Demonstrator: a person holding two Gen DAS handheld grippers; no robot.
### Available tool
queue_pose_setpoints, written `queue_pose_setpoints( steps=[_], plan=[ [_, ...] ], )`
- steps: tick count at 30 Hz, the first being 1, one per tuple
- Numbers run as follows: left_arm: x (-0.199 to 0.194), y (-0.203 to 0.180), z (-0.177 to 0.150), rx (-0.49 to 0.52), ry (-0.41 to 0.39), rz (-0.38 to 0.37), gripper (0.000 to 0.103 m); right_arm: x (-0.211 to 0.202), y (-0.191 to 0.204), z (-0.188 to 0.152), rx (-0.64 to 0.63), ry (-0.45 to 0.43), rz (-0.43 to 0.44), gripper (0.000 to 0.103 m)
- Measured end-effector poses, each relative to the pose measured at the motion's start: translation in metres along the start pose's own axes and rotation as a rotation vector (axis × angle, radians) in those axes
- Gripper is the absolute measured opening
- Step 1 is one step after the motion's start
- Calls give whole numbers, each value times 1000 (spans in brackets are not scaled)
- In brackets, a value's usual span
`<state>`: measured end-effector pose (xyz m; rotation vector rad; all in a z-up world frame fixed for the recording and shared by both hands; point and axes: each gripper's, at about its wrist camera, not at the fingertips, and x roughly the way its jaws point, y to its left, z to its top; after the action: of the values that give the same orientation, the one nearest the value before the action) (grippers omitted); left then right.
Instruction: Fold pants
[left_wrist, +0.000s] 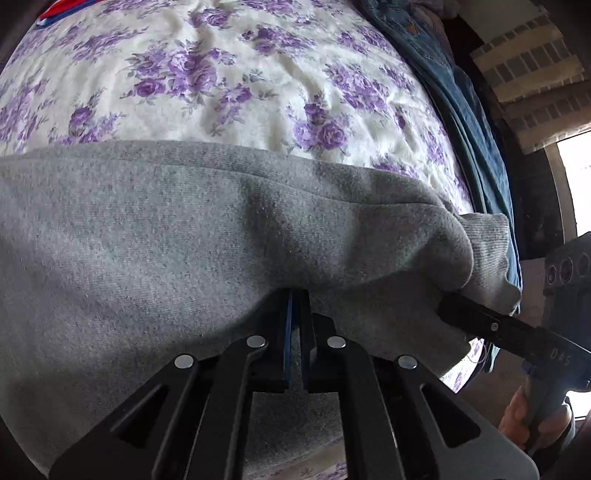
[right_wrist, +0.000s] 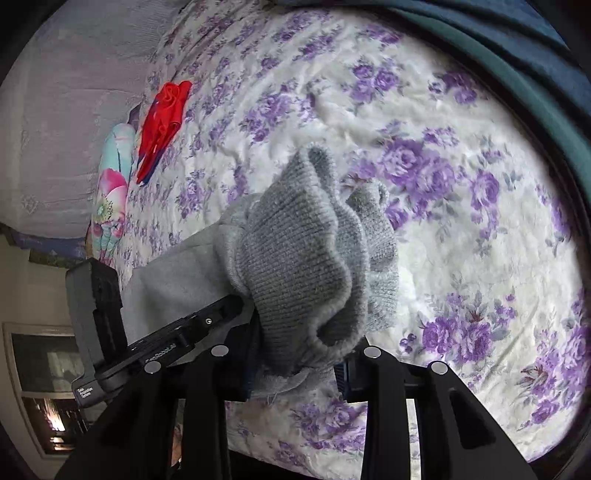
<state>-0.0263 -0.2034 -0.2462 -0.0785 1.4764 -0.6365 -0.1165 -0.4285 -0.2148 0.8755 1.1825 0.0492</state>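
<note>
Floral bedsheet (left_wrist: 229, 85), white with purple roses and rumpled, covered the bed under everything in both views. Grey sweatpants (left_wrist: 155, 236) lay spread across the near part of the bed in the left wrist view, filling its lower half. Left gripper (left_wrist: 294, 314) was closed, fingers pinched tight on a fold of that grey fabric at the near edge. At the right of that view, the right gripper (left_wrist: 448, 306) came in from the near right, its tip tucked against the ribbed cuff (left_wrist: 487, 243); part of a hand (left_wrist: 517, 417) on its handle showed at the bottom right.

Right wrist view showed what the left did not: the ribbed cuff (right_wrist: 310, 258) bunched up and standing between the right gripper's (right_wrist: 295, 373) fingers, which looked closed on the fabric's lower edge with a wide gap left by the bulk. The left gripper (right_wrist: 225, 314) entered from the left, touching the same cloth.

Blue denim garment (left_wrist: 461, 96) ran along the bed's far right edge. Red cloth (right_wrist: 162, 122) and a colourful floral pillow (right_wrist: 110, 195) sat at the far left. Brick wall (left_wrist: 528, 66) and a bright window (left_wrist: 576, 184) showed on the right in the left wrist view only.
</note>
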Motion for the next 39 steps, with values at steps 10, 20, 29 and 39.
queue_pose_setpoints(
  steps=[10, 20, 29, 39],
  plan=[
    [-24, -13, -35, 7, 23, -26, 3, -13, 20, 1, -39, -16, -31, 32],
    [-39, -3, -46, 34, 4, -34, 3, -13, 40, -2, -60, -41, -97, 32],
    [-189, 189, -65, -308, -283, 130, 3, -22, 141, -12, -283, -137, -147, 31],
    [-218, 307, -105, -502, -281, 164, 3, 53, 271, -36, -530, -91, -255, 30]
  ],
)
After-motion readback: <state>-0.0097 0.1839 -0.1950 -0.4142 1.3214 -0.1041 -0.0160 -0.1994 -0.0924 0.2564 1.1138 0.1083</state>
